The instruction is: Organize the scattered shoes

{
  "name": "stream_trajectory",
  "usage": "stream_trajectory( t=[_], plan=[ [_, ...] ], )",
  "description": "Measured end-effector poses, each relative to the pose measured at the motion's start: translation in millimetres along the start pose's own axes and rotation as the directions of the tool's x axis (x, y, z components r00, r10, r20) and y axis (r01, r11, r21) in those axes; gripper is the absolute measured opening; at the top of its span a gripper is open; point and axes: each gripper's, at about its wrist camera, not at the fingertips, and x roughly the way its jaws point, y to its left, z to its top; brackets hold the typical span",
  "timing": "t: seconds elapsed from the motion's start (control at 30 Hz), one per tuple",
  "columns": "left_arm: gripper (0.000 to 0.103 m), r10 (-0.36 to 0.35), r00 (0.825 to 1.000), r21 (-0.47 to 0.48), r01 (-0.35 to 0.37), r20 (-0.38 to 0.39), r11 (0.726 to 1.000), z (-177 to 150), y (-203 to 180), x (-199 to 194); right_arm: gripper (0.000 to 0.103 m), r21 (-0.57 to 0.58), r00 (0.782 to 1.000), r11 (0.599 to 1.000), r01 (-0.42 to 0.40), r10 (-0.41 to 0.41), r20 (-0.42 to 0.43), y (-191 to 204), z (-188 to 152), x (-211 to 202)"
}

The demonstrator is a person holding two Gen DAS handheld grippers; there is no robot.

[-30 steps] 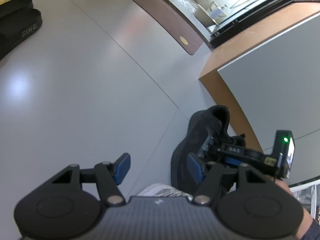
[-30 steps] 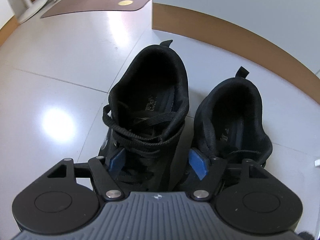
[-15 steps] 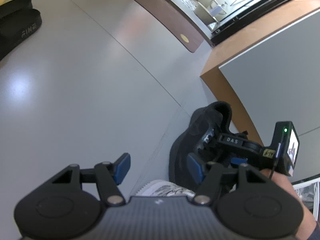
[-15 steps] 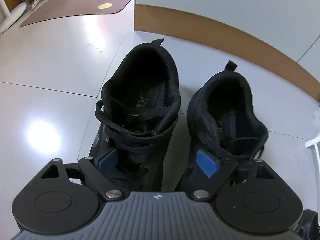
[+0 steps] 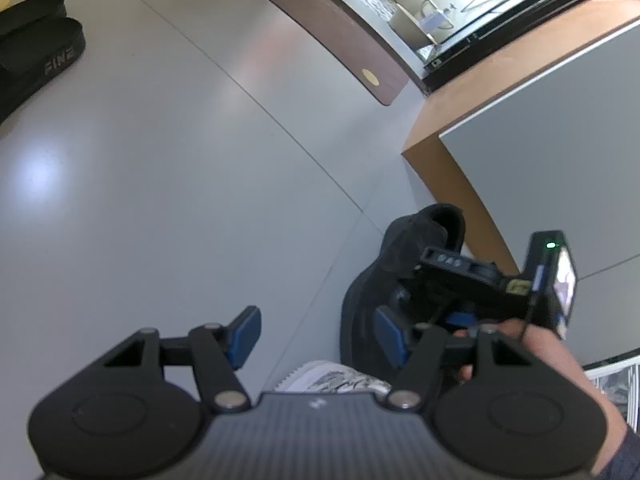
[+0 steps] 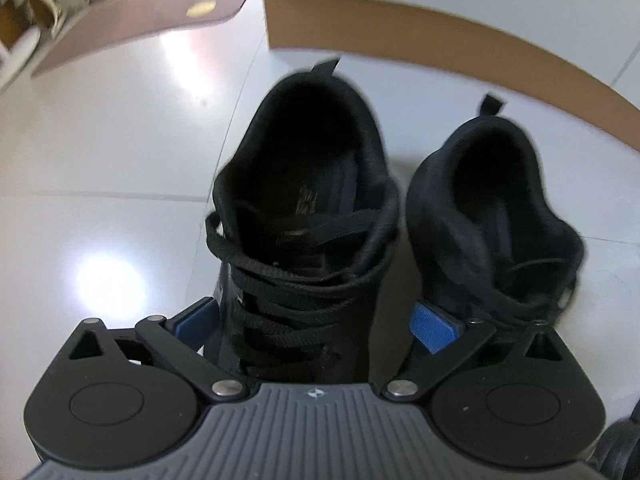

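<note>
Two black lace-up sneakers stand side by side on the pale floor by a cabinet, heels toward it. The left sneaker (image 6: 304, 216) has its laced front between the fingers of my right gripper (image 6: 316, 322), which is open, its blue pads clear of the sides. The right sneaker (image 6: 492, 216) sits just outside the right pad. My left gripper (image 5: 318, 334) hangs open over bare floor, left of the sneakers (image 5: 404, 248). Below it shows the edge of a white patterned shoe (image 5: 336, 376). A pair of black slides (image 5: 40, 48) lies far off at the upper left.
A grey cabinet with a wooden base (image 5: 448, 160) stands right behind the sneakers. A brown mat (image 5: 328, 28) lies farther back. A person's hand (image 5: 548, 356) holds the right gripper. A white wire rack (image 5: 612, 376) shows at the lower right edge. Open floor stretches to the left.
My right gripper's fingers have spread wider around the left sneaker, which now stands close beside its mate. The left gripper has barely moved.
</note>
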Motion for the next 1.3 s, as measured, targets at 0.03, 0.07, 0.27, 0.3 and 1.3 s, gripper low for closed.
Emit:
stream_trajectory(
  t=[0.03, 0.07, 0.27, 0.3, 1.3],
  plan=[
    [0.065, 0.000, 1.000, -0.001, 0.000, 0.000, 1.000, 0, 0, 0, 0.099, -0.006, 1.000, 1.000, -0.017, 0.017, -0.006, -1, 0, 3],
    [0.065, 0.001, 1.000, -0.001, -0.001, 0.000, 1.000, 0, 1, 1, 0.096, -0.010, 0.999, 0.999, -0.031, 0.031, -0.009, -2, -1, 5],
    [0.065, 0.001, 1.000, -0.011, -0.001, -0.002, 1.000, 0, 2, 2, 0.075, -0.041, 0.999, 0.999, -0.032, 0.031, -0.032, -2, -2, 1],
    [0.065, 0.000, 1.000, -0.012, 0.000, -0.001, 1.000, 0, 2, 2, 0.074, -0.034, 0.999, 0.999, -0.029, 0.027, -0.039, -2, -2, 1],
    [0.066, -0.014, 0.998, 0.122, 0.021, -0.060, 0.992, -32, -90, -15, 0.086, -0.011, 0.990, 0.991, -0.135, 0.135, -0.039, -92, -21, -165]
  ],
)
